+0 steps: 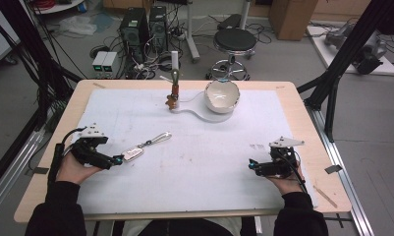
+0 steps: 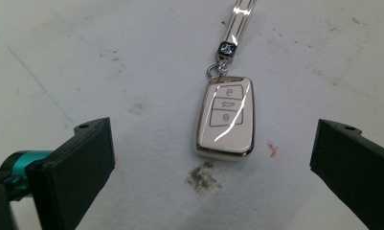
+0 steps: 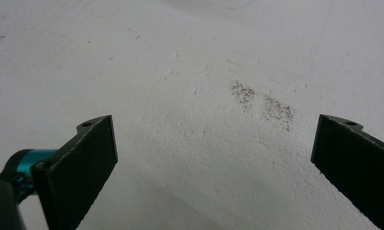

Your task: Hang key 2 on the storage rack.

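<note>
white bowl (image 1: 222, 96), black stool (image 1: 235, 40), cardboard box (image 1: 293, 17)

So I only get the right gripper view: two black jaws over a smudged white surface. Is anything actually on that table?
Observer: Yes, a car key fob lies just ahead of the left gripper, whose jaws stand open.
Operator: Is it touching the key?
Observer: No, the fob lies flat with a gap to each jaw.
Operator: Anything else out there?
Observer: A white bowl sits at the far side, beside a small brown figurine.
</note>
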`<state>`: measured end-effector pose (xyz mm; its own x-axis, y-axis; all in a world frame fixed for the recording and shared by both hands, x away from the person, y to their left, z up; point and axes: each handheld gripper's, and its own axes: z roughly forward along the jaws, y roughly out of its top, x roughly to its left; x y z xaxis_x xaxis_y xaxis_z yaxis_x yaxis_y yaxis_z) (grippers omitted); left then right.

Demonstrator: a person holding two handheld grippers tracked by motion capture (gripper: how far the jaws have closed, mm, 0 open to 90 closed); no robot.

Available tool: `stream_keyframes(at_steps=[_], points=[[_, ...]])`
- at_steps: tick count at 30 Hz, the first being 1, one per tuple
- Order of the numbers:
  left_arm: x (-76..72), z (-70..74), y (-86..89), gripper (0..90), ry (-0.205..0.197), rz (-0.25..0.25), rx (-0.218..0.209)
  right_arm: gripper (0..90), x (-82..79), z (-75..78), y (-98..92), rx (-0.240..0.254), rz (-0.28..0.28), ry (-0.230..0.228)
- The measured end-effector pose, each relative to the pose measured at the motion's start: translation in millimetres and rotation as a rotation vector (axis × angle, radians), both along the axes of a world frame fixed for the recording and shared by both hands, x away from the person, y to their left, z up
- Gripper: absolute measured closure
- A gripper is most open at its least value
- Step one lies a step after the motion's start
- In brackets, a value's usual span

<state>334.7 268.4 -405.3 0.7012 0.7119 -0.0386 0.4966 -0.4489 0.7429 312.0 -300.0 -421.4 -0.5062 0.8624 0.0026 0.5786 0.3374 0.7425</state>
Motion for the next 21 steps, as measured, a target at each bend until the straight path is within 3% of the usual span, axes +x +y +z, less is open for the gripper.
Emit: stream_keyframes(at_steps=[12, 21], points=[[20.6, 5.3, -33.8, 1.9, 0.029, -0.071, 0.073, 0.9, -0.9, 1.1, -2.7, 0.005, -0.005, -0.005], [36.8, 5.6, -58.4, 1.9, 0.054, -0.104, 0.092, 0.9, 0.3, 2.0, -1.3, 0.028, -0.012, -0.003]])
